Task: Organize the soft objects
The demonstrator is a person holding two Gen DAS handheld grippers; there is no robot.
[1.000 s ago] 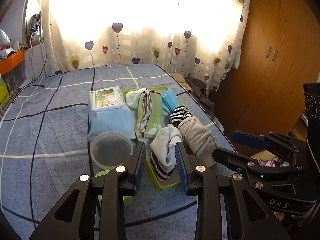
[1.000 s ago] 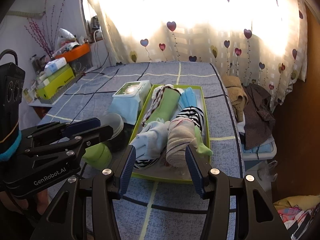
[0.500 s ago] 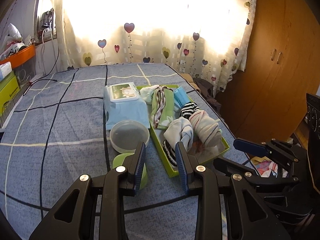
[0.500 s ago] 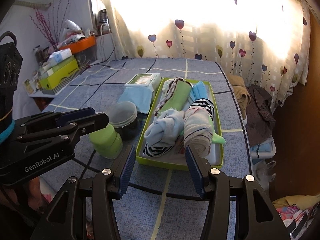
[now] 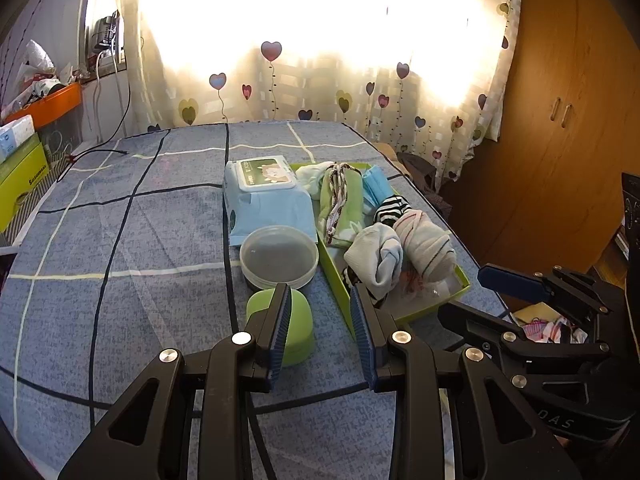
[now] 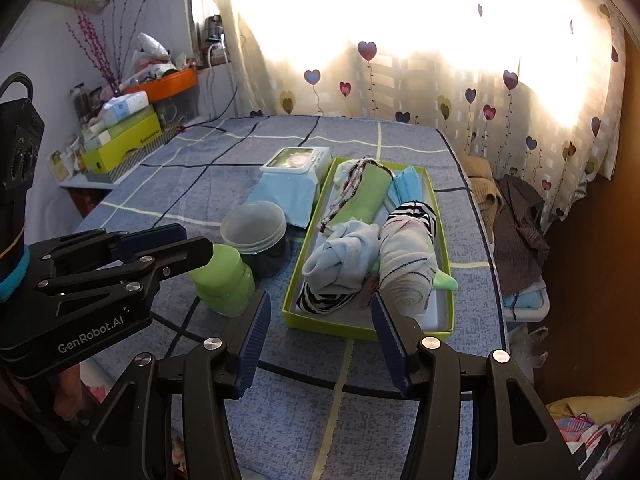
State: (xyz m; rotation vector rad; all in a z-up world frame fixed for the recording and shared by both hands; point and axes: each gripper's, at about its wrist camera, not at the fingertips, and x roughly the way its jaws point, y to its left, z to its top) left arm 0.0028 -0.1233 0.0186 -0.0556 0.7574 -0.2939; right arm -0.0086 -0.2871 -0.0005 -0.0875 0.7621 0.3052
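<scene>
Resting on a blue checked bedcover (image 5: 120,240), a shallow lime-green cardboard tray (image 6: 447,312) is seen packed with soft items. At its near end a pale blue knotted sock bundle (image 6: 344,256) and a cream striped rolled sock (image 6: 408,268) are laid side by side, touching. Farther back a green folded cloth with a braided cord (image 6: 360,200) and blue face masks (image 6: 408,188) are placed. Just left of the tray a pale blue pack of wet wipes (image 5: 264,200), a clear round lidded tub (image 5: 279,256) and a light green plastic jar (image 5: 294,320) are lined up from far to near. The left gripper (image 5: 320,304) is held about half open over the near bedcover, with nothing gripped. The right gripper (image 6: 320,312) is spread wide and empty, short of the tray's near rim.
</scene>
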